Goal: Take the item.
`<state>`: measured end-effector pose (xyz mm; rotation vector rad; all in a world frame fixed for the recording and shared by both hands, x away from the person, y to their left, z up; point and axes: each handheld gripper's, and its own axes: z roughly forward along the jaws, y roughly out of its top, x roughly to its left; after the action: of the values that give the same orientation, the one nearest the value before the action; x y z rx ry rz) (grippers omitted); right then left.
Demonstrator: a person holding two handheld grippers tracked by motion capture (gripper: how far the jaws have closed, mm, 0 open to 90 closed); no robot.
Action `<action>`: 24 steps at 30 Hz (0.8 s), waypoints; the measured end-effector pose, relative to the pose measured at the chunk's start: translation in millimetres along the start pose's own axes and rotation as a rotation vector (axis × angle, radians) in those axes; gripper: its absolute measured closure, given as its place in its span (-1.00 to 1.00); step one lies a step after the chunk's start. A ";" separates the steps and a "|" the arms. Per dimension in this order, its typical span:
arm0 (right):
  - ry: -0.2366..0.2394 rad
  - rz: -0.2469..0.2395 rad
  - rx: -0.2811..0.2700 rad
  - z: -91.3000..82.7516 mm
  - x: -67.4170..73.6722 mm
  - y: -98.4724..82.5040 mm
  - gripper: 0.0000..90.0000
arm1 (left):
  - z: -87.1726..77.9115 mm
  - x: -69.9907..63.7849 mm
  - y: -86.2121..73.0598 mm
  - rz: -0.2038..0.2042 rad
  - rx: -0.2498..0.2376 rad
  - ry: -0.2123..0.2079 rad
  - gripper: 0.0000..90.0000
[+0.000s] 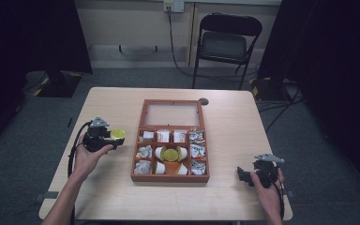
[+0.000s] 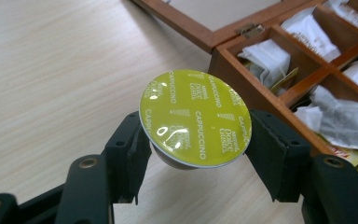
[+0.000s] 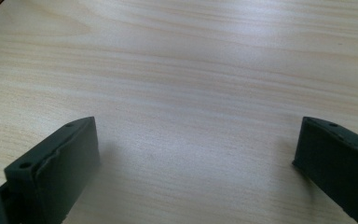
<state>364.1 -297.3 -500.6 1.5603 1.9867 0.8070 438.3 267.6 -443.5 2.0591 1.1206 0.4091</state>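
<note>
A coffee capsule (image 2: 195, 119) with a yellow-green foil lid marked cappuccino sits between the jaws of my left gripper (image 2: 193, 144), which is shut on it. In the high view that gripper (image 1: 115, 139) holds the capsule (image 1: 117, 134) above the table, just left of the wooden box (image 1: 170, 178). The box lies open with its glass lid (image 1: 172, 114) folded back. Its compartments hold white sachets, white capsules and another yellow-green capsule (image 1: 170, 153) in the middle. My right gripper (image 1: 242, 175) rests near the table's front right, open, with bare tabletop between its jaws (image 3: 196, 154).
The light wooden table (image 1: 108, 103) has free room on both sides of the box. A small dark disc (image 1: 203, 101) lies behind the lid. A black folding chair (image 1: 225, 42) stands beyond the far edge, with cables on the floor.
</note>
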 end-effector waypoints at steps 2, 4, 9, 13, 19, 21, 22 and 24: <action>0.000 0.000 0.000 0.0 0.0 0.0 -1.00 | 4.3 0.1 -2.1 0.002 0.016 0.000 -0.10; 0.000 0.000 0.000 0.0 0.0 0.0 -1.00 | 7.3 0.2 -2.8 0.002 0.028 -0.003 -0.10; 0.000 0.000 0.000 0.0 0.0 0.0 -1.00 | 14.0 -1.1 -4.0 0.006 0.044 0.000 -0.10; 0.000 0.000 0.000 0.0 0.0 0.0 -1.00 | 20.4 -4.1 -4.8 0.008 0.070 -0.010 -0.10; 0.000 0.000 0.000 0.0 0.0 0.0 -1.00 | 32.2 -5.5 -8.5 0.007 0.103 -0.017 -0.10; 0.000 0.000 0.000 0.0 0.0 0.0 -1.00 | 34.8 -5.3 -10.6 0.007 0.111 -0.016 -0.10; 0.000 0.000 0.000 0.0 0.0 0.0 -1.00 | 36.0 -5.7 -11.1 -0.001 0.112 -0.018 -0.10; 0.000 0.000 0.000 0.0 0.0 0.0 -1.00 | 36.2 -5.4 -10.7 -0.012 0.110 -0.016 -0.10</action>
<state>364.1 -297.2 -500.6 1.5605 1.9866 0.8070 450.0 250.2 -475.4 2.1461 1.1687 0.3311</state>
